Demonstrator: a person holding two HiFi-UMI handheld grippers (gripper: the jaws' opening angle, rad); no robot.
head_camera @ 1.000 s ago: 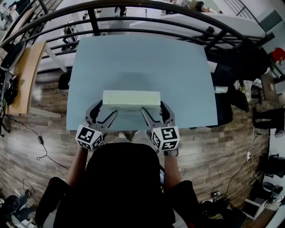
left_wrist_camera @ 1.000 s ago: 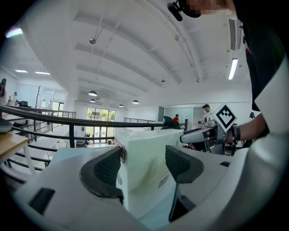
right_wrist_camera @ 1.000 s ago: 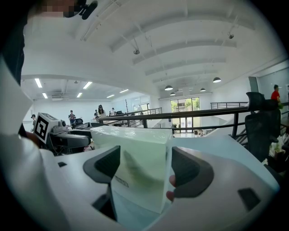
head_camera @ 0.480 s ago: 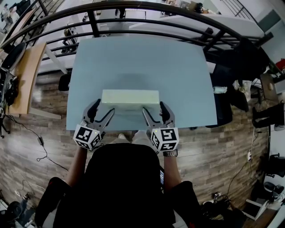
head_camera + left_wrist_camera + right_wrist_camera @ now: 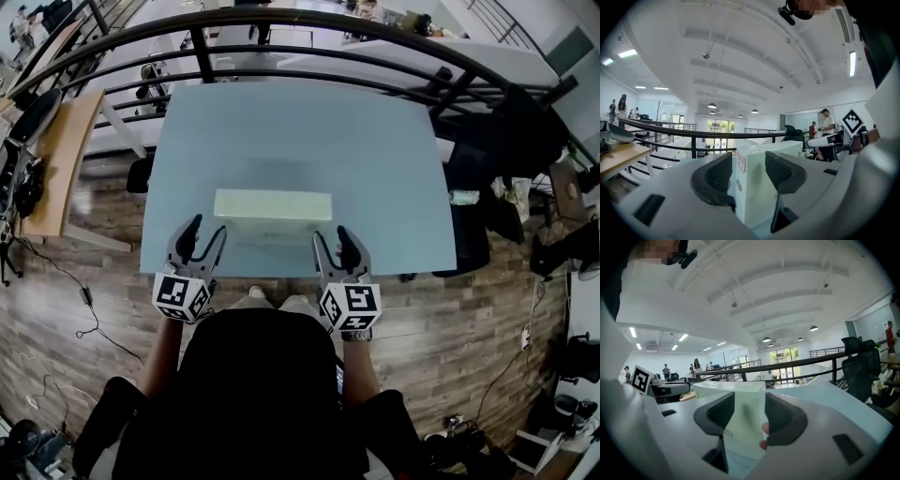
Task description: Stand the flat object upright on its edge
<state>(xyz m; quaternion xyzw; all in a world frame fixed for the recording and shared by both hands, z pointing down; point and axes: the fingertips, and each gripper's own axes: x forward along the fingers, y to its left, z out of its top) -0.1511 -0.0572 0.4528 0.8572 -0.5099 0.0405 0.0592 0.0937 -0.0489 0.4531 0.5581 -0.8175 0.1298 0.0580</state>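
Note:
A pale green-white flat box (image 5: 273, 208) stands on its long edge on the light blue table (image 5: 375, 159), near the front edge. Both grippers sit just in front of the box, apart from it. My left gripper (image 5: 204, 236) is below the box's left end and my right gripper (image 5: 334, 241) below its right end. Both pairs of jaws have just been closing, with nothing between them. In the left gripper view the box (image 5: 761, 187) shows beyond the left gripper (image 5: 747, 172). The right gripper view shows the box (image 5: 740, 427) beyond the right gripper (image 5: 746, 420).
A black curved railing (image 5: 309, 19) runs behind the table's far edge. A wooden desk (image 5: 56, 159) stands at the left, and dark chairs and bags (image 5: 506, 150) at the right. Wooden floor (image 5: 84, 281) lies below the table's front edge, where the person stands.
Both grippers have drawn back from the box's ends toward the person, and their jaws have narrowed. The box stays standing in place.

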